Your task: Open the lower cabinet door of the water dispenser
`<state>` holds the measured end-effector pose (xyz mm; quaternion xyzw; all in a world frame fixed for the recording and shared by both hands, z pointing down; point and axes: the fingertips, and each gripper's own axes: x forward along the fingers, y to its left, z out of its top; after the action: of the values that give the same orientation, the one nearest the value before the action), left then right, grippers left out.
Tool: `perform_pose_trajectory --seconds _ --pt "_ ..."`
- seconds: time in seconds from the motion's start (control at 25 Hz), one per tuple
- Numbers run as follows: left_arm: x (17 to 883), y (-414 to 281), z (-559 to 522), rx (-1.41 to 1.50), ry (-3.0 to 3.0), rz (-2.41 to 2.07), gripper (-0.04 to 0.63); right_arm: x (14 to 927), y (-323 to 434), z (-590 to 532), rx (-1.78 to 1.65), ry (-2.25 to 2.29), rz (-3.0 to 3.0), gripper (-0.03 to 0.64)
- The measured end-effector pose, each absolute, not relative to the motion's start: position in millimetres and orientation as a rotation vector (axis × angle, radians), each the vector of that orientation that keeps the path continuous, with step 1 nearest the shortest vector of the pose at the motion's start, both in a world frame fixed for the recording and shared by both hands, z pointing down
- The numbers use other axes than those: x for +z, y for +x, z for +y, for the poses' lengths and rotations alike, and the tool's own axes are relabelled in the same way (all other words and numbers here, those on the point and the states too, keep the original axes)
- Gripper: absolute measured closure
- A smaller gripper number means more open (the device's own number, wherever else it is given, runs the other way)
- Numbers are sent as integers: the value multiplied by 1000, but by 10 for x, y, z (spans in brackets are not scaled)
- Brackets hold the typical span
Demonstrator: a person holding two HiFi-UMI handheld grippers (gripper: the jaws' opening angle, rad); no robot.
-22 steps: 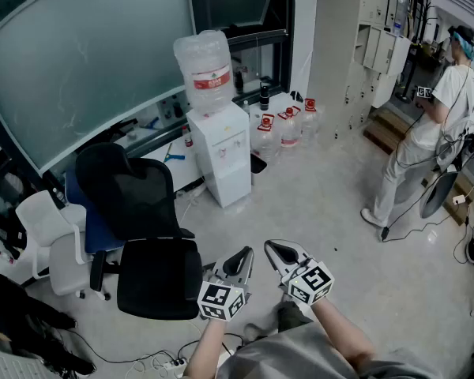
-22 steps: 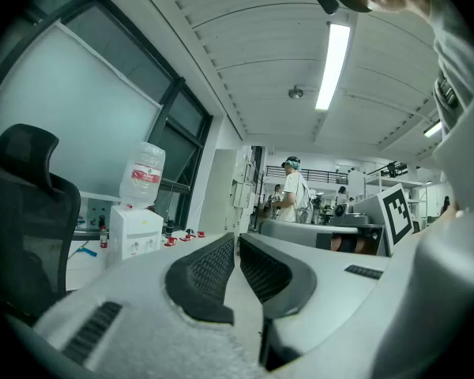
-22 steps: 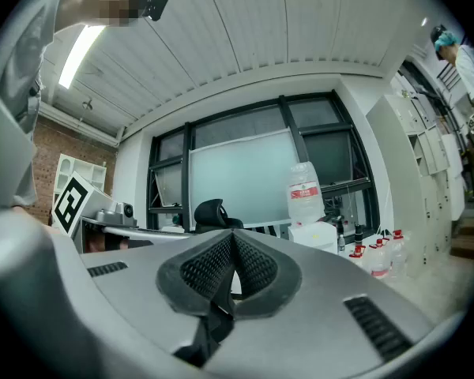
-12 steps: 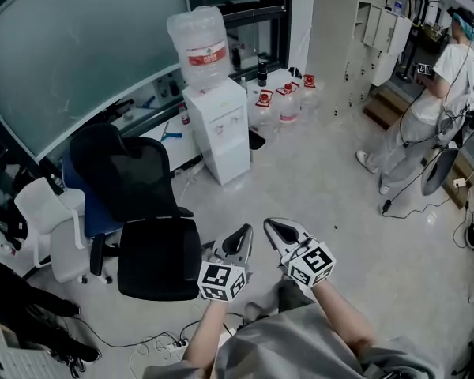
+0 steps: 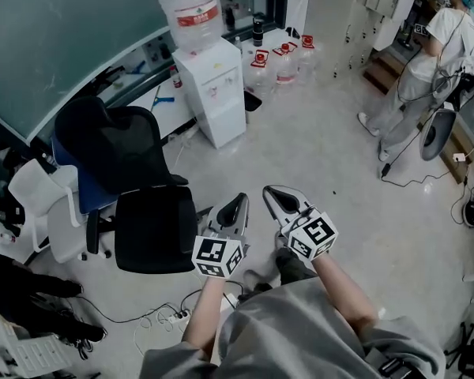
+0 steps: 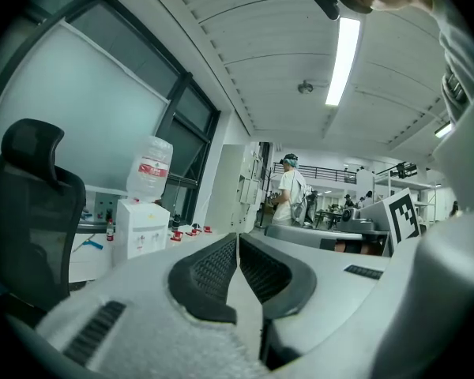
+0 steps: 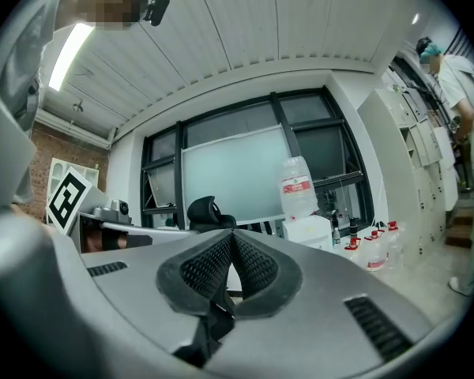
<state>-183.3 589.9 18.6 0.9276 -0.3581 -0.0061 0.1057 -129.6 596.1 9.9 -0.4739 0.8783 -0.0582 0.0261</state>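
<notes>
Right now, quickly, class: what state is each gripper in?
Left gripper: closed, holding nothing.
Right gripper: closed, holding nothing.

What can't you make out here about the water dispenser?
- Door: head view, too small to show a handle or gap.
- Dispenser bottom: gripper views, hidden behind the left gripper and the right gripper.
- Bottle label: head view, print too small to read.
</notes>
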Motion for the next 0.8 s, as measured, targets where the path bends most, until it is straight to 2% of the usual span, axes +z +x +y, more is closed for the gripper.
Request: perform_pose_trajectory --seconds 0.8 --pt "418 -457 4930 122 2689 -1018 577 382 81 4958 -321 -1456 2668 606"
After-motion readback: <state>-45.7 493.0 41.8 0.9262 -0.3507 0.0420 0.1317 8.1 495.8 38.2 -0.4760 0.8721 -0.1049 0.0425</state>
